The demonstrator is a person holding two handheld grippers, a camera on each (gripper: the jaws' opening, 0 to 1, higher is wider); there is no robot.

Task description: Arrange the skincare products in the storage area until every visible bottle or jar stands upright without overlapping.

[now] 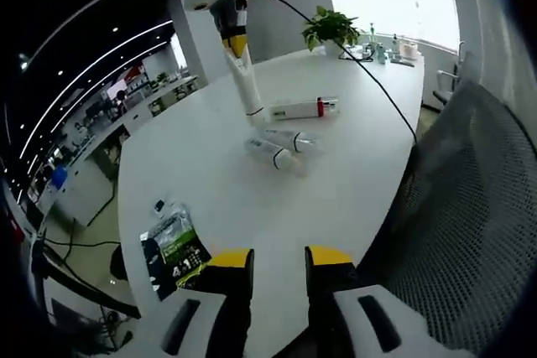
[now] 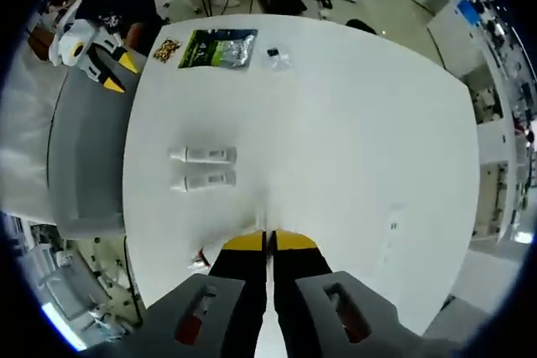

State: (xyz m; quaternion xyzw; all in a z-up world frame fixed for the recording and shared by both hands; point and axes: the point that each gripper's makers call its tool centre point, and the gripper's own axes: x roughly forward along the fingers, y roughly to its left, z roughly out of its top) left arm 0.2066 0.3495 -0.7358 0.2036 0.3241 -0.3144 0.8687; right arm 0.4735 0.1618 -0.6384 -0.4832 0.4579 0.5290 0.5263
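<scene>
Left gripper (image 1: 278, 267) jaws apart, empty. Right gripper (image 1: 237, 35) jaws clamp white plastic squeeze tube (image 1: 246, 81): light, soft, slippery; grip mid-body. Two matching tubes (image 2: 204, 168) lie on white worktop (image 2: 352, 123).

The left gripper (image 1: 278, 262) has two black jaws capped with yellow pads, rising from pale grey housings with dark oval slots. The right gripper (image 2: 269, 242) is built alike: black jaws, yellow tips, grey housings whose slots show a red mark inside. Seen from the left gripper view, the right gripper has a white body, a black middle and a yellow band, and a black cable (image 1: 352, 56) trails from it.
</scene>
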